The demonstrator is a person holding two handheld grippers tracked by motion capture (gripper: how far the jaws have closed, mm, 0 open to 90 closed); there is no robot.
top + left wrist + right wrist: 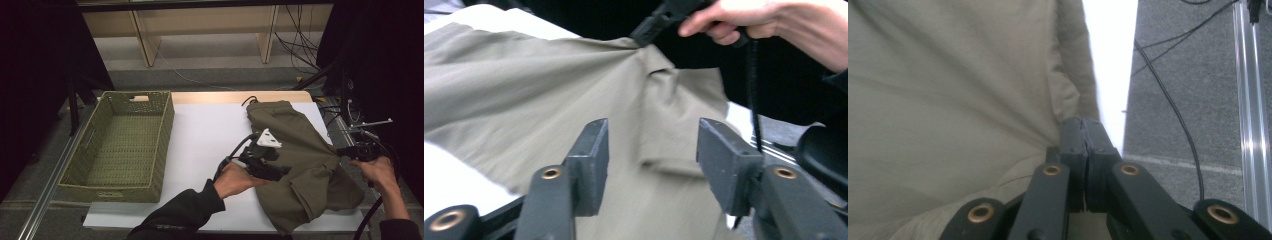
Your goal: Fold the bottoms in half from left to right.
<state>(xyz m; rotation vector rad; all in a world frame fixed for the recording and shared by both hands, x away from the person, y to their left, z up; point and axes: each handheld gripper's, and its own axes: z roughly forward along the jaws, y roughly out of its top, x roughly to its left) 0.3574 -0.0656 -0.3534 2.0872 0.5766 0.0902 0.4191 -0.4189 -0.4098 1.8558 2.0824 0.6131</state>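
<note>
White board (210,135) covers the table, with grey floor, cables and wooden shelf legs beyond. Olive garment (295,160) lies rumpled on its right half. The right gripper (345,151) pinches the garment's right edge, jaws closed tight on the cloth. The left gripper (280,172) hovers over the middle of the garment, jaws apart, gripping nothing. At left, the green woven basket (165,135) holds nothing.
</note>
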